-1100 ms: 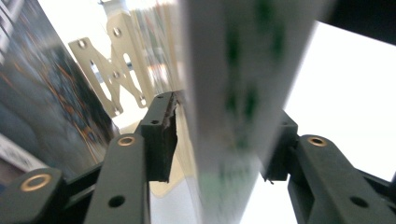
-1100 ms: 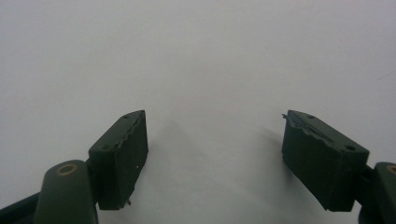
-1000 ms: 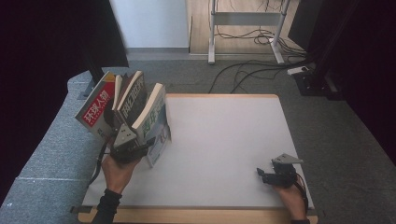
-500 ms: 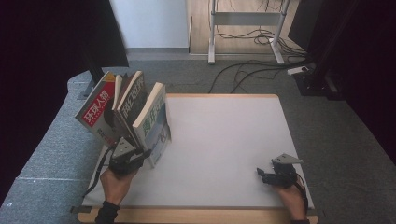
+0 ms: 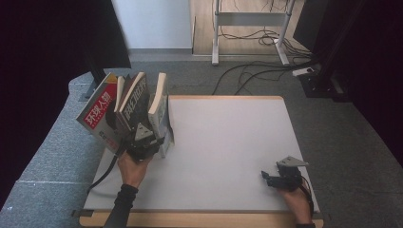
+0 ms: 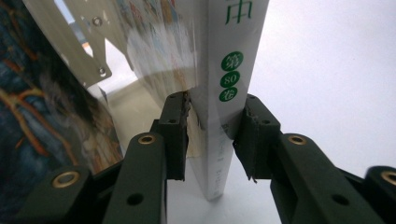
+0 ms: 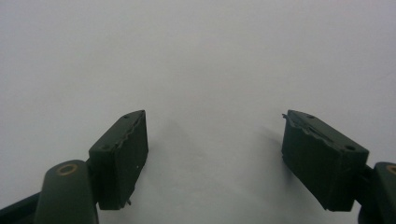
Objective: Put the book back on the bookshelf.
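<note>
The left gripper (image 6: 210, 140) has its black, ridged jaws either side of a white-spined book (image 6: 229, 70); they have just been closing and then eased slightly, the book's spine between the pads, both seemingly touching it. Largest is the flat, matte white table (image 5: 228, 142) with a wooden rim, most of its surface bare. At its left edge a row of paperbacks leans, a red-covered book (image 5: 97, 111) outermost. The right gripper (image 7: 215, 158) rests near the table's front right corner, jaws spread with bare tabletop between them.
</note>
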`<act>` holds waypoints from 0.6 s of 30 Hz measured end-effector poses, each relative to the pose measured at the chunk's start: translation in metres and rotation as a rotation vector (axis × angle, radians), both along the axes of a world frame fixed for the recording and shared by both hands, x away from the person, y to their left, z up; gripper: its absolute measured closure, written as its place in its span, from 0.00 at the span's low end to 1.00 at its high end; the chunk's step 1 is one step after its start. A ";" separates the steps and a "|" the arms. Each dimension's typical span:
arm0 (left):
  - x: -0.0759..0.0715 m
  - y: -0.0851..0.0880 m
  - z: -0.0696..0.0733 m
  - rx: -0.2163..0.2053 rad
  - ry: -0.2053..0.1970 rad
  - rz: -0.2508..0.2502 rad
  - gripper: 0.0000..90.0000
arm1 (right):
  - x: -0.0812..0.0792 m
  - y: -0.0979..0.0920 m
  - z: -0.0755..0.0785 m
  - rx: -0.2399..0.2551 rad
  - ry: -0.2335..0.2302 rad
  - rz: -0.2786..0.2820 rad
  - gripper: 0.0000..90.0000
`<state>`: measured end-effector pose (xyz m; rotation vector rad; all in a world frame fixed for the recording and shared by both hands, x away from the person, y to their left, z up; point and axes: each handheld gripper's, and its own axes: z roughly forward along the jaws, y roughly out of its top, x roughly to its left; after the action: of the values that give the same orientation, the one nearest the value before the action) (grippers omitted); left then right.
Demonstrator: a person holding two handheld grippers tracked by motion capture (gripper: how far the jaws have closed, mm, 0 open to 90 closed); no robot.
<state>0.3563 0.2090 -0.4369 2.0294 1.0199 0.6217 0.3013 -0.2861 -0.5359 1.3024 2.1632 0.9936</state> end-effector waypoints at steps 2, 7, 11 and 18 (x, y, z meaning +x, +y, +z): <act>-0.001 -0.001 -0.001 0.000 -0.004 -0.006 0.71 | 0.000 0.000 0.000 -0.001 0.001 0.001 0.25; -0.016 -0.003 -0.015 -0.004 0.104 -0.093 0.43 | 0.000 0.000 0.000 -0.001 -0.003 -0.001 0.25; -0.037 -0.005 -0.046 0.014 0.165 -0.177 0.18 | 0.000 0.000 0.000 -0.003 -0.004 0.000 0.25; -0.047 -0.005 -0.092 0.067 0.234 -0.187 0.00 | -0.001 0.001 0.000 -0.004 -0.008 -0.003 0.25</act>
<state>0.3089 0.2037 -0.5286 2.2648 0.9363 0.3292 0.3003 -0.2853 -0.5360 1.2971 2.1562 0.9912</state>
